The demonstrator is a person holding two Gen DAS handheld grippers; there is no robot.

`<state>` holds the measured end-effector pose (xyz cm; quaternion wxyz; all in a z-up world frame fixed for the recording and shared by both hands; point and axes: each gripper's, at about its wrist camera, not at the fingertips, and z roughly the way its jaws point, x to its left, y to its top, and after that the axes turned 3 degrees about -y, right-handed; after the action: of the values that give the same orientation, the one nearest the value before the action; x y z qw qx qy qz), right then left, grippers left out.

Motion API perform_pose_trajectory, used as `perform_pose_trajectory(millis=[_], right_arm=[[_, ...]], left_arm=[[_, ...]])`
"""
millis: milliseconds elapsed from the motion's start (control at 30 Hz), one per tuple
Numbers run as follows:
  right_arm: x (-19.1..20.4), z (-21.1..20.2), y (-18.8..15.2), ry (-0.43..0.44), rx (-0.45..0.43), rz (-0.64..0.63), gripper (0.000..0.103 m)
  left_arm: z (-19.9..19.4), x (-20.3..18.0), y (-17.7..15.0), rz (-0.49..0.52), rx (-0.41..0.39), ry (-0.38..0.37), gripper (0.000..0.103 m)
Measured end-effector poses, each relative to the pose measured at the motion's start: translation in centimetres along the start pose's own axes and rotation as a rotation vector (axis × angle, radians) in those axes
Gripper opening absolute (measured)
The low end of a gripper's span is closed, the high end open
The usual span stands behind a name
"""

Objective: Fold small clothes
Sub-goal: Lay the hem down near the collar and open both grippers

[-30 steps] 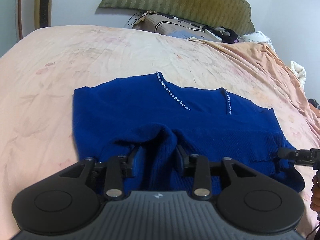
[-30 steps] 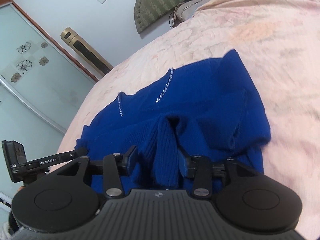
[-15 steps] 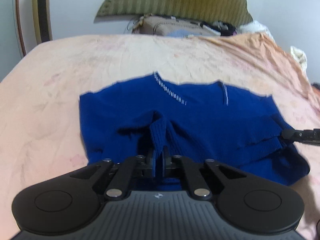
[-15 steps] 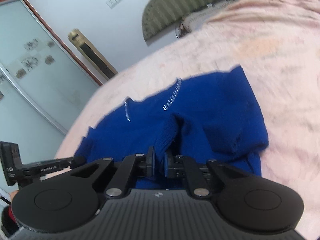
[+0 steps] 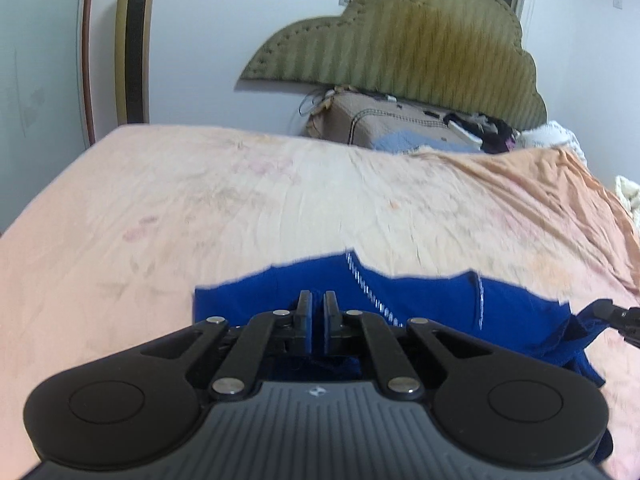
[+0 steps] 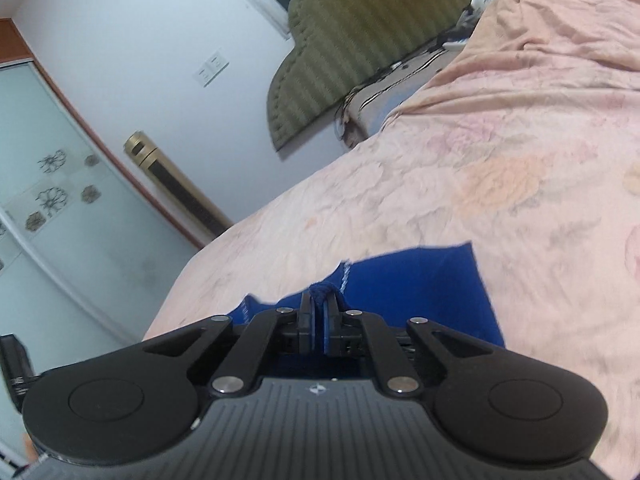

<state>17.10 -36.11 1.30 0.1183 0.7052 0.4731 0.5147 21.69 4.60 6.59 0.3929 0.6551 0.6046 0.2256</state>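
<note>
A royal-blue knit sweater [image 5: 440, 304] with sparkly neckline trim lies on the pink bedsheet [image 5: 280, 200], its neckline towards the headboard. My left gripper [image 5: 318, 300] is shut on the sweater's near hem, with blue fabric between the pads, and holds it above the bed. In the right wrist view the sweater [image 6: 420, 292] spreads out ahead. My right gripper [image 6: 319, 300] is closing its jaws the last bit, and a ribbed fold of hem pokes up between the pads. The right gripper's tip [image 5: 606, 308] also shows at the sweater's right corner, pulling the fabric up.
An olive padded headboard [image 5: 400, 40] stands at the far end with a pillow and clutter [image 5: 400, 128] below it. A gold standing air conditioner [image 5: 134, 40] is at the far left by a glass sliding door [image 6: 60, 220]. Wrinkled sheet stretches beyond the sweater.
Both grippers went from open around the hem to shut on it. Both then rose and tipped up, lifting the near hem off the bed; less of the sweater now shows.
</note>
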Motion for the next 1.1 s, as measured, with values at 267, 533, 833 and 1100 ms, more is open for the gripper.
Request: perform_pose_trajectory(millis=[267,533,833,1100], right_arm=[[-0.5,2.6,2.1,-0.085,-0.087,-0.025,0.008],[-1.8,6.3,2.5,-0.126,-0.056,-0.001,0.008],[-2.9,7.2,2.1,-0.148,-0.026,-0.008,0.008],[-2.9,7.6,1.7,-0.151,0.004,-0.025,0.008]], left_arm=[[3.4,-0.5,2.8,-0.002,-0.046,0.103,0.002],[7.5,1.2,2.3,-0.010,0.022,0.085,0.003],[10.2,2.5,1.1,0.138,0.183,-0.057,0.037],[13.7,2.0,0.3,0.126,0.249,-0.035,0.068]])
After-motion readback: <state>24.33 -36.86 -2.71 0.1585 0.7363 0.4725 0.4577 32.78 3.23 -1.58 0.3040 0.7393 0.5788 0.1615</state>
